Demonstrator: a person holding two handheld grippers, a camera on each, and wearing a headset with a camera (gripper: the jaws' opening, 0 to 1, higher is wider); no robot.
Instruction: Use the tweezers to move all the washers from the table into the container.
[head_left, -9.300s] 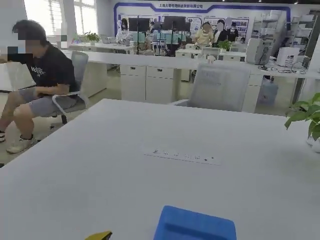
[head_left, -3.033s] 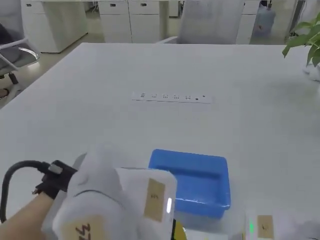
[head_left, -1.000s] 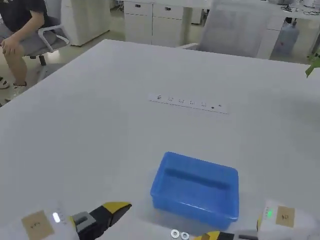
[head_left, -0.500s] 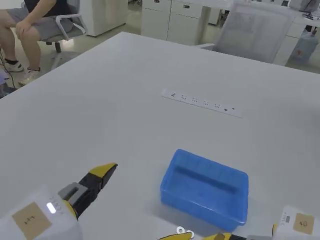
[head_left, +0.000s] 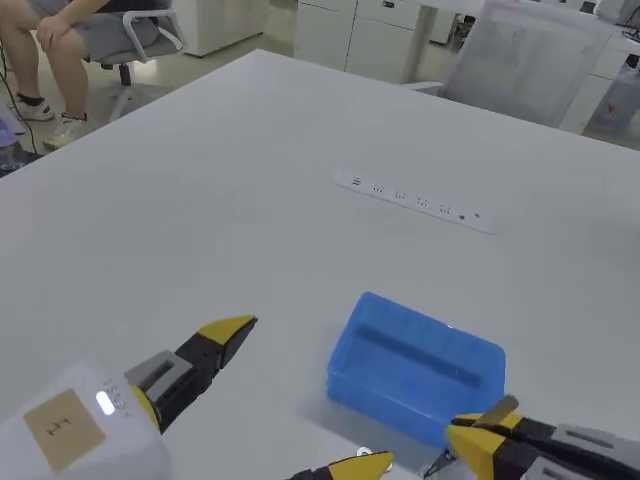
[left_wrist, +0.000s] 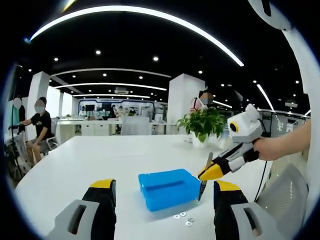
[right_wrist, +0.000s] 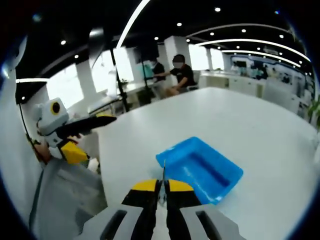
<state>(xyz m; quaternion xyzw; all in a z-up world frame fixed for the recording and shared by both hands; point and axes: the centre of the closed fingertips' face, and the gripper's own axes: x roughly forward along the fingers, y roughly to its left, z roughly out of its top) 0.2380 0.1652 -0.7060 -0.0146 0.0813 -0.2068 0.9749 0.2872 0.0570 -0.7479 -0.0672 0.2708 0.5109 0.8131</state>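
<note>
While R tool pinches slim tweezers, ring washers lie nr blue container

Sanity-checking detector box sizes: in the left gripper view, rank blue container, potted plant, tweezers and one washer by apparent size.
1. blue container
2. potted plant: slightly smaller here, but it stands farther back, so its real size is unsure
3. tweezers: long but very thin
4. washer: smallest

No text can be read. A tan label is carried on the left gripper, near left, but its marks are blurred.
</note>
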